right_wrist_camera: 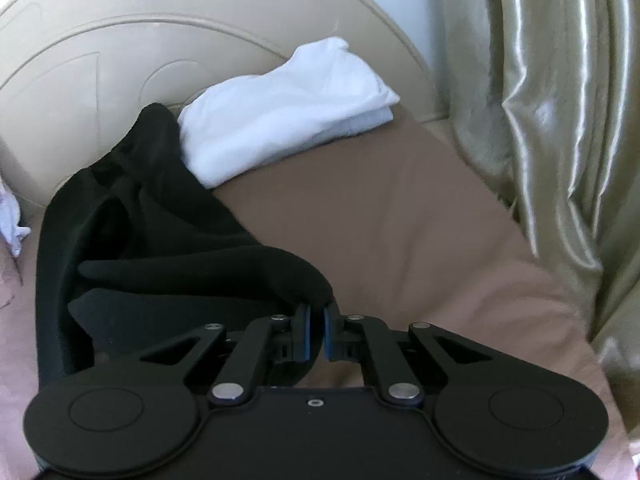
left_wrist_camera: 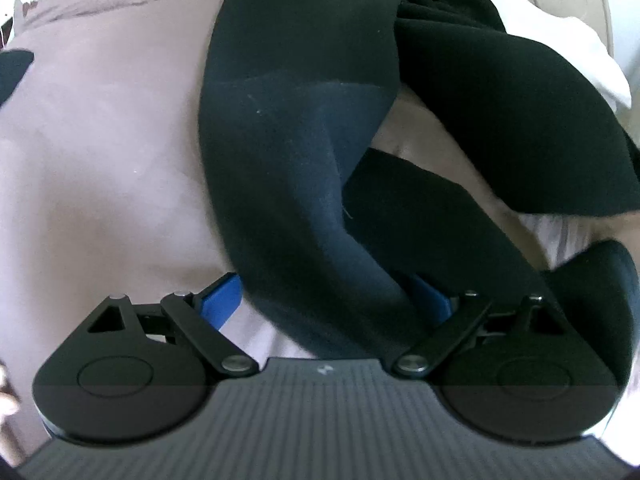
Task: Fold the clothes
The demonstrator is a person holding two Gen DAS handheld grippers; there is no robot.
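**Black garment held between two grippers over the bed**

The bed sheet (right_wrist_camera: pixel 400 240), a dull brown, filled most of both views and served as the folding surface. Behind it rose the beige headboard (right_wrist_camera: pixel 120 60), with a satin curtain (right_wrist_camera: pixel 540 100) hanging at the side; only the right wrist view showed these in full. The black garment (left_wrist_camera: pixel 300 120) lay draped across the sheet in loose ridges, partly raised toward both tools, probably so that an edge could be carried over. A folded white cloth (right_wrist_camera: pixel 288 108) rested against the headboard, touching the garment's far end, seemingly set aside there.

The right gripper (right_wrist_camera: pixel 316 320) was clenched on a bunched edge of the garment, its pads nearly meeting. The left gripper (left_wrist_camera: pixel 332 304) stood spread wide, with fabric lying between the blue fingers (left_wrist_camera: pixel 220 304); it did not pinch the cloth. Only the left view showed the garment's seam and bluish panel.
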